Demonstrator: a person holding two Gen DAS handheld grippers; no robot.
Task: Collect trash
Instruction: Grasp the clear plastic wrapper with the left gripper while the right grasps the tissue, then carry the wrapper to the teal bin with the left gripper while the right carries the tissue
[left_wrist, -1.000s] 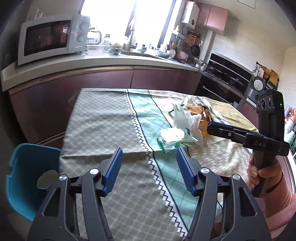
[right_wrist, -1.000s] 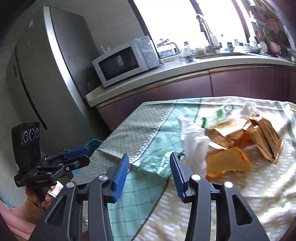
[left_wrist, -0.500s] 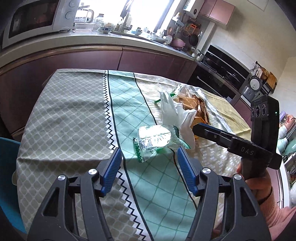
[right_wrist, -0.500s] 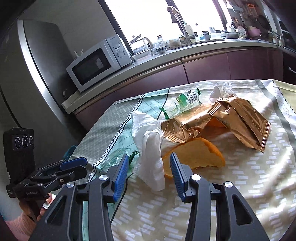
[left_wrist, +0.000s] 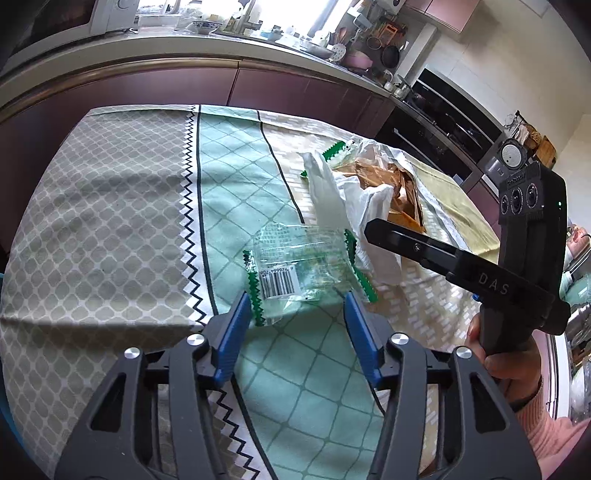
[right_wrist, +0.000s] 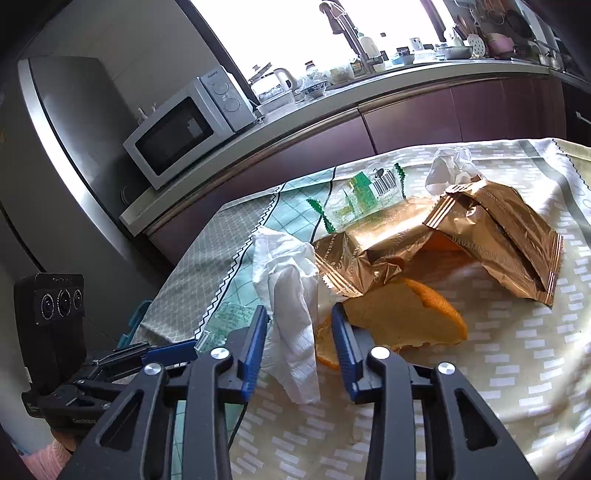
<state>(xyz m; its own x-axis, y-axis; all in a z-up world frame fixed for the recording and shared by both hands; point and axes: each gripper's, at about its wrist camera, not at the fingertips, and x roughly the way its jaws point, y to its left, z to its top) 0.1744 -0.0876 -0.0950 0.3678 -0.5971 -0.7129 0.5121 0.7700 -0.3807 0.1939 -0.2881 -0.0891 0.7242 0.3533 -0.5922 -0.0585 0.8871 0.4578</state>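
Wrapper (left_wrist: 295, 269) lay on the tablecloth (left_wrist: 110, 206) between the left tongs (left_wrist: 295, 314), jaws just narrowing, not pinching; right tongs (right_wrist: 297, 325), also narrowing, straddled the tissue (right_wrist: 291, 295) untouched.

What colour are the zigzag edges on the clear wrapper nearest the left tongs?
Green; the clear wrapper shows best in the left wrist view.
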